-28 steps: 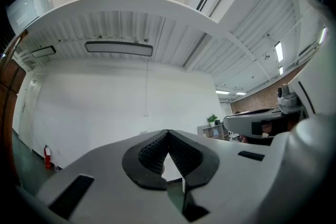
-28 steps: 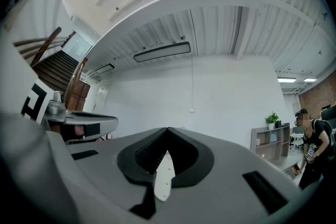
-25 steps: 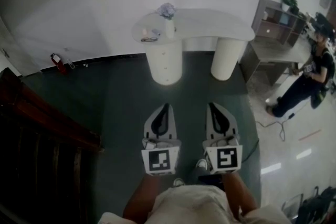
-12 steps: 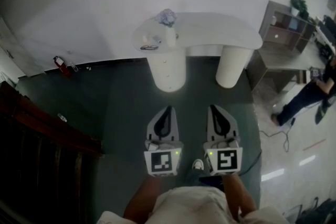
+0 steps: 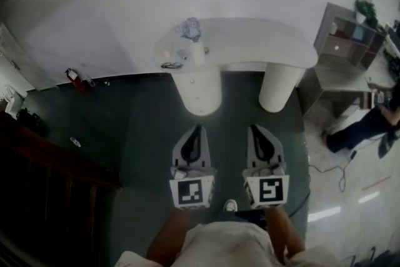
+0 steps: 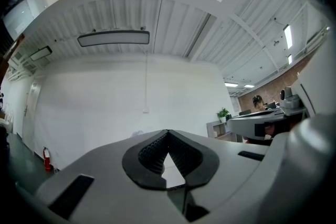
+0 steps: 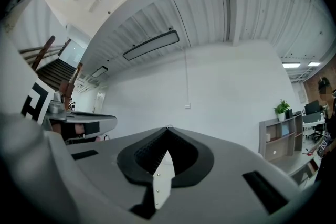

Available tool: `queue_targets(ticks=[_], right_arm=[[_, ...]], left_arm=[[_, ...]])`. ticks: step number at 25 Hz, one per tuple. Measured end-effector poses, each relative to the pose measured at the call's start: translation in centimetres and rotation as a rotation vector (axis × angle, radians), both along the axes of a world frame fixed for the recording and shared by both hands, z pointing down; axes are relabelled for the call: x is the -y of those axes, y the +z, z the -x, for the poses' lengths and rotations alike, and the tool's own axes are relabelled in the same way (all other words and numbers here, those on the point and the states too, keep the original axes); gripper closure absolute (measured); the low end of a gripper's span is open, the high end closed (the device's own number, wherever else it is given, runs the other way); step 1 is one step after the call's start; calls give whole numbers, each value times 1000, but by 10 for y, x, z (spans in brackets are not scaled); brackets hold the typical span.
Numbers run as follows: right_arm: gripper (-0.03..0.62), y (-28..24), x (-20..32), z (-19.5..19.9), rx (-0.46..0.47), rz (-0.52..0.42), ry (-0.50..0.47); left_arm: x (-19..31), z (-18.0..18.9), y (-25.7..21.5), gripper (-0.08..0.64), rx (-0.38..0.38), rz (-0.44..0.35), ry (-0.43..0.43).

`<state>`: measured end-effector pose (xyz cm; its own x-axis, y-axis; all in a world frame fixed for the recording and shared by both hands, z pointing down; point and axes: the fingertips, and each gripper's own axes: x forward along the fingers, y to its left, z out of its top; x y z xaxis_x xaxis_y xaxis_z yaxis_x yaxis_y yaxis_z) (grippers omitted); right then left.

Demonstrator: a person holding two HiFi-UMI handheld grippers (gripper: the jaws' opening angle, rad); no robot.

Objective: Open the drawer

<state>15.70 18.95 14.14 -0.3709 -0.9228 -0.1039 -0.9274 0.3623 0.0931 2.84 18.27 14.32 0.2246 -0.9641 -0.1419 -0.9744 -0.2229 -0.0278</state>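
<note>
A white table (image 5: 250, 40) stands against the wall on two round pedestals. The left pedestal (image 5: 199, 90) shows small knobs down its front, which mark its drawers. My left gripper (image 5: 197, 128) and right gripper (image 5: 251, 127) are held side by side over the dark green floor, short of the table, both pointing at it. Neither touches anything. In the left gripper view the left gripper (image 6: 168, 131) has its jaws together at the tip with nothing between them. The right gripper (image 7: 168, 128) looks the same in the right gripper view: shut and empty.
A vase of flowers (image 5: 190, 31) and a pair of glasses (image 5: 169, 64) sit on the table's left end. A dark wooden stair rail (image 5: 50, 166) runs along the left, with a red fire extinguisher (image 5: 74, 78) by the wall. At right are a shelf unit (image 5: 353, 37), a person (image 5: 369, 125) and a floor cable (image 5: 331, 166).
The table has come a little closer and larger in the head view. Both grippers keep their place in the picture, still shut. The person at right has slid towards the frame's edge.
</note>
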Motion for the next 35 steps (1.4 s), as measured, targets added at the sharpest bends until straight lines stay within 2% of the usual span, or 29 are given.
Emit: queue_targets(ticks=[8,17,25,35], right_arm=[[588,2,40,-18,2,7,-26],[588,10,73,-19,-2,21,-2],[588,15,134,14,-46,11,-6],[588,12,220,71,-67,20,25]], left_arm=[[35,-16,0,558,8,10,-28],[72,-19,10,558,3,8,-4],[135,10,18,558,-10,1,4],[225,74,16,558,-26,3,11]])
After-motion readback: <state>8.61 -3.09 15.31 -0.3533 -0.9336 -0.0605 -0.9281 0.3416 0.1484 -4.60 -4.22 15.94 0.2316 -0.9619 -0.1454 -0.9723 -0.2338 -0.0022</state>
